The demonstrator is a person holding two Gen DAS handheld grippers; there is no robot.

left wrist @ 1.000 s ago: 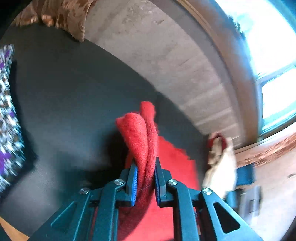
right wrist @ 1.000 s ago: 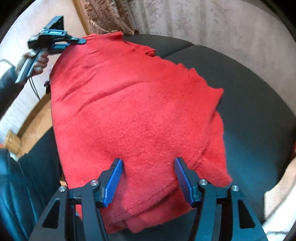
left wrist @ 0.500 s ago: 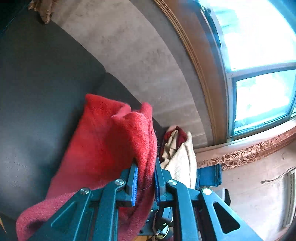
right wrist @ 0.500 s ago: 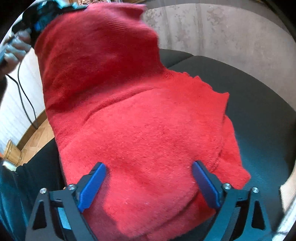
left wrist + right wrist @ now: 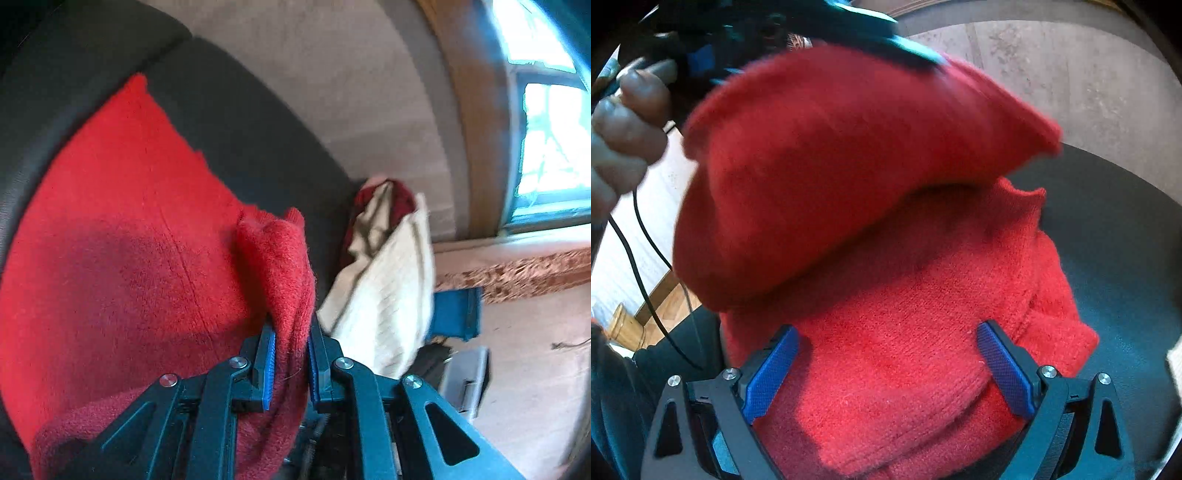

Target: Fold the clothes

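My left hand-held gripper (image 5: 291, 354) clamped on fuzzy red knit sweater (image 5: 886, 288), folded flap blurred, hiding far half, rest on dark cushion (image 5: 1115, 229), right hand-held gripper (image 5: 888, 363) wide apart over it

1 red knitted wool sweater (image 5: 886, 295) lies at the centre of the right wrist view, with 1 fold of it lifted toward 12 o'clock. 2 black two-finger grippers with blue pads are counted: the left gripper (image 5: 291, 354) at 6 o'clock of its own view and the right gripper (image 5: 886, 365) at 6 o'clock of its own. Each carries 2 blue pads (image 5: 772, 373). 1 hand (image 5: 624, 129) shows at 10 o'clock in the right wrist view, and 1 thin black cable (image 5: 646, 280) at 9 o'clock. In the left wrist view, 1 cream knitted garment (image 5: 384, 295) sits at 3 o'clock with 1 dark red garment (image 5: 400, 199) above it, 1 blue box (image 5: 458, 314) at 4 o'clock, and 1 bright window (image 5: 546, 129) at 2 o'clock. 1 dark upholstered sofa (image 5: 240, 122) lies beneath.
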